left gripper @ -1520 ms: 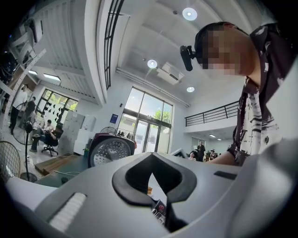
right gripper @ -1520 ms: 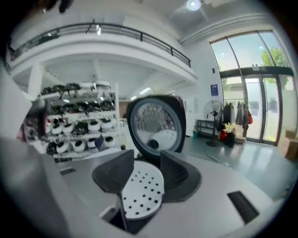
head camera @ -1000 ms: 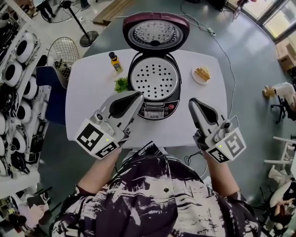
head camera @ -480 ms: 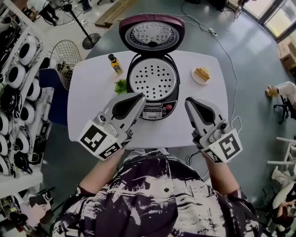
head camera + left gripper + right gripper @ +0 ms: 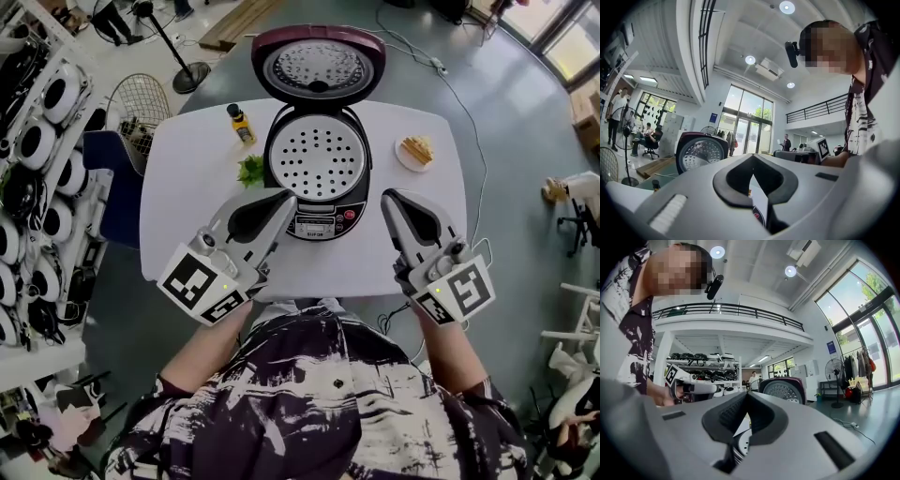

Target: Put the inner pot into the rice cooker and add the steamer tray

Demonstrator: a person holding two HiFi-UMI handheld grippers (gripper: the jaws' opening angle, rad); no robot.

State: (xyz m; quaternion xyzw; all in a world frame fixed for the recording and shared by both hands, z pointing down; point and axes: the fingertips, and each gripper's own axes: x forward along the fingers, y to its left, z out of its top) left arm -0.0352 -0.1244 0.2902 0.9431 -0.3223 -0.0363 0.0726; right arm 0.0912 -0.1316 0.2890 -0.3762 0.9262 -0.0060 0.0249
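The dark red rice cooker [image 5: 317,217] stands mid-table with its lid [image 5: 318,60] swung up and back. A white perforated steamer tray [image 5: 317,156] lies in its mouth and hides what is beneath it. My left gripper [image 5: 285,195] hovers just left of the cooker's control panel, shut and empty. My right gripper [image 5: 388,199] is shut with nothing in it, just right of the panel. In the left gripper view the left gripper [image 5: 752,157] points past the raised lid [image 5: 701,154]. In the right gripper view the right gripper [image 5: 746,395] faces the lid [image 5: 783,391].
On the white table [image 5: 187,211] are a small bottle [image 5: 241,123], a green leafy bunch [image 5: 249,171] and a plate of food [image 5: 415,150]. A wire basket [image 5: 139,105] and a blue chair [image 5: 105,183] stand to the left, beside shelves of cookers [image 5: 33,159].
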